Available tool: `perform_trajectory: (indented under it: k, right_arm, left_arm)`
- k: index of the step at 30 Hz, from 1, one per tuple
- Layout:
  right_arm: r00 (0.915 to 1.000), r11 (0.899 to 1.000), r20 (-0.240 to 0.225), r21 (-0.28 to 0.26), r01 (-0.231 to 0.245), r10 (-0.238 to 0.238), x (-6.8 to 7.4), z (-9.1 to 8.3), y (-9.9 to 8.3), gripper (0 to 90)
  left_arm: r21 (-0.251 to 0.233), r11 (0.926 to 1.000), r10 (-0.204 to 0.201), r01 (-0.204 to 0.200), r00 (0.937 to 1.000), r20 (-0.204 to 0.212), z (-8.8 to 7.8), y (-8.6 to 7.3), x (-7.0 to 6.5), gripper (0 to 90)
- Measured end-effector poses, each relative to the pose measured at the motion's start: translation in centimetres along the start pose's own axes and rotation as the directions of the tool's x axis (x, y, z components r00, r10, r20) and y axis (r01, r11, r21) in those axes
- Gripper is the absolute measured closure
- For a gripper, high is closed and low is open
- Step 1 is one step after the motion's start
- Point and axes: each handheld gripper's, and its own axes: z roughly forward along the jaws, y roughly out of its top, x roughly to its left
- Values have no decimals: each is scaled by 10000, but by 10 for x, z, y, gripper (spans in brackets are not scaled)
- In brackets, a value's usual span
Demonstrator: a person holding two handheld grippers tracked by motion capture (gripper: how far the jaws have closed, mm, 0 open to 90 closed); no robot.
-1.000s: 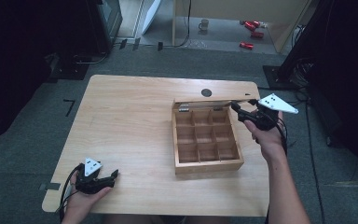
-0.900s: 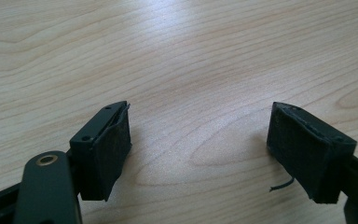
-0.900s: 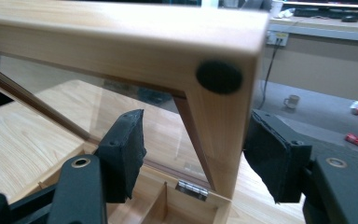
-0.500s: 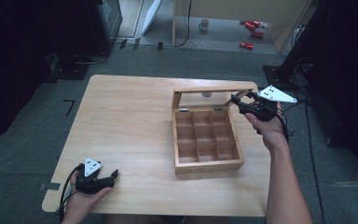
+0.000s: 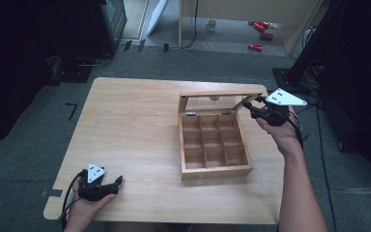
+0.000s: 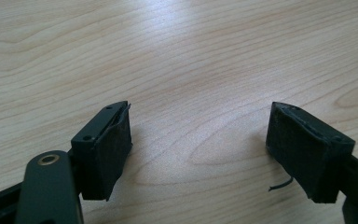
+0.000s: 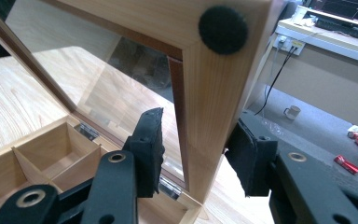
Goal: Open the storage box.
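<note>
A wooden box (image 5: 216,172) with a grid of empty compartments sits right of the table's middle. Its glass-paned lid (image 5: 220,94) stands upright on hinges at the back. My right gripper (image 5: 247,104) reaches in at the lid's right rail. In the right gripper view the lid (image 7: 214,98) is between the jaws of this gripper (image 7: 198,149), which have just been closing. The far pad lies against the wood; a thin gap shows at the near pad (image 7: 150,144). My left gripper (image 5: 117,182) rests open at the table's front left corner, nothing between its pads (image 6: 107,149).
The light wooden table (image 5: 135,121) is bare left of the box. A black felt dot (image 7: 223,29) marks the lid's corner. On the floor behind lie a mug (image 5: 211,24) and red objects (image 5: 261,34). Dark equipment stands at both sides.
The lid has swung from nearly flat to upright, and my right gripper has risen slightly with it. The left gripper has stayed where it was.
</note>
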Motion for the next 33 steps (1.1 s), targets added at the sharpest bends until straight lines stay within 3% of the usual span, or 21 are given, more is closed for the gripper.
perform_trajectory:
  k: [4, 10, 20, 33]
  right_arm:
    - [9999, 9999, 69, 137, -82, 81, -1, 1, 3, 596]
    - [9955, 9957, 231, 80, -921, 919, -7, 0, 10, 674]
    - [9819, 9829, 448, -77, -1840, 1841, -18, 14, 13, 676]
    - [9564, 9604, 889, -97, -2783, 2781, -29, 35, 17, 674]
  left_arm:
    - [-3, 10000, -3, 3, 10000, -4, 0, 0, 0, 226]
    - [2, 10000, 28, -28, 10000, -11, 0, 0, 0, 226]
    - [10, 10000, 24, -24, 10000, -3, 0, 0, 0, 226]
    - [15, 10000, 30, -30, 10000, 1, 0, 0, 0, 225]
